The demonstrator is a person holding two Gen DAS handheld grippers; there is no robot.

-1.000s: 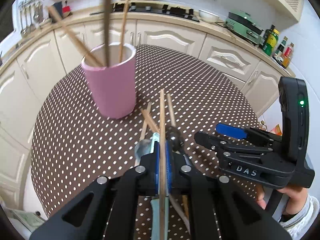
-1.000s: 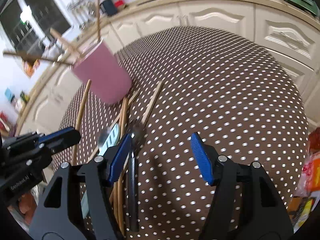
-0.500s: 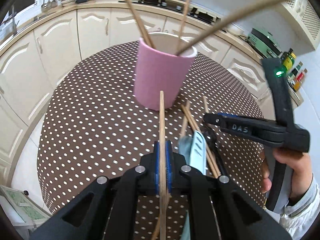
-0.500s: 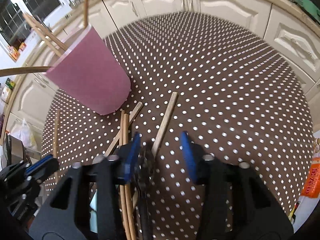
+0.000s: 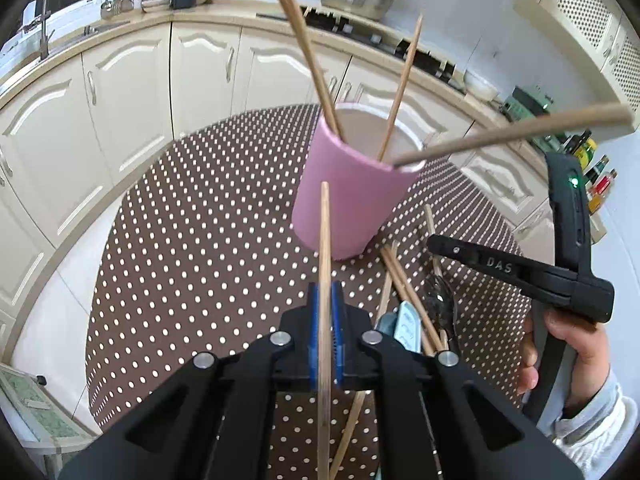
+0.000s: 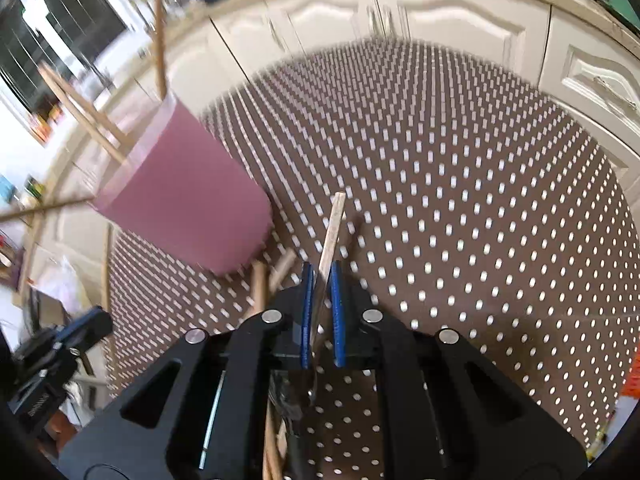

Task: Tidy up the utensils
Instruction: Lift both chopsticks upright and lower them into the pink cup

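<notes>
Pinching a slim round wooden chopstick (image 5: 325, 264) between its blue pads, the left gripper (image 5: 325, 320) is pointing it at the matte pink cylindrical cup (image 5: 352, 196) in mid-frame, which is holding four more sticks. Lower center of the blurred right view, the right gripper (image 6: 322, 312) is clamping a flat pale wooden stick (image 6: 334, 228) above the dotted brown tablecloth (image 6: 460, 184). Loose chopsticks (image 5: 402, 284) and a shiny metal spoon (image 5: 440, 300) are lying beside the cup's base.

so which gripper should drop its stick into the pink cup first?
Left, probably. The left gripper holds its chopstick aimed straight at the pink cup. The right gripper also grips a stick, but the cup sits off to its side.
</notes>
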